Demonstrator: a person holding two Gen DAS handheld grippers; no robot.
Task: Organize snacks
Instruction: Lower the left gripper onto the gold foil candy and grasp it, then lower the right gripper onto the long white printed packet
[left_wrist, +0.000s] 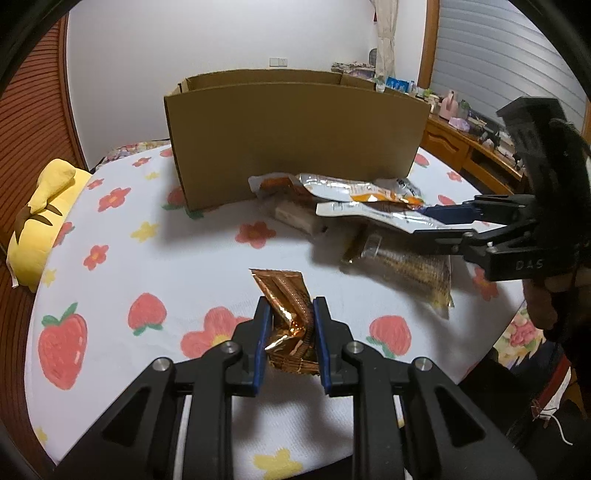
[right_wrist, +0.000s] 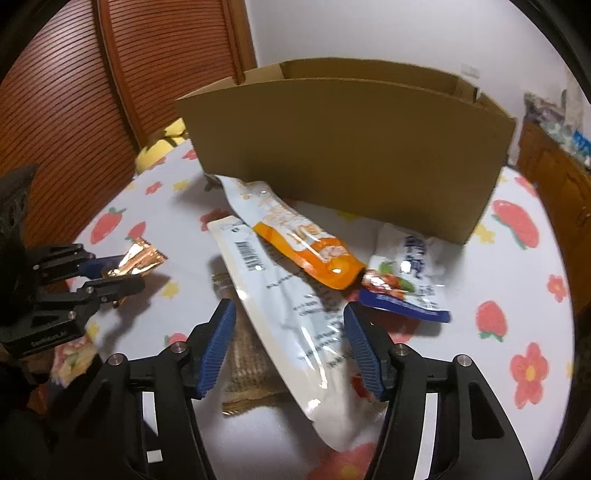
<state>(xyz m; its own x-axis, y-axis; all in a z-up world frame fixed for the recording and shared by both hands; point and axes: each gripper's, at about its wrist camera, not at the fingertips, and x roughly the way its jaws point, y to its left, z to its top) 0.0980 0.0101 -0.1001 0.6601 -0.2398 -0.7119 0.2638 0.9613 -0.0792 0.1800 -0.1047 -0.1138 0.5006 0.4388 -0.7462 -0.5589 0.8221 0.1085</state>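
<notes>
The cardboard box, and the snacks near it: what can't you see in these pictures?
- Inside of the cardboard box: hidden in both views by its tall front wall.
- Brown snack pack: right wrist view, mostly covered by the long white pouch.
- Print on the white pouch: too blurred to read.
- Copper foil packet: left wrist view, its lower end is hidden between the left gripper jaws.
- Shelf clutter: too small.

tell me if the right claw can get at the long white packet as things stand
Probably yes. The right claw is open with the long white packet lying between its fingers, on top of the pile, nothing covering it. The left claw is off to the side, shut on a gold wrapper.
</notes>
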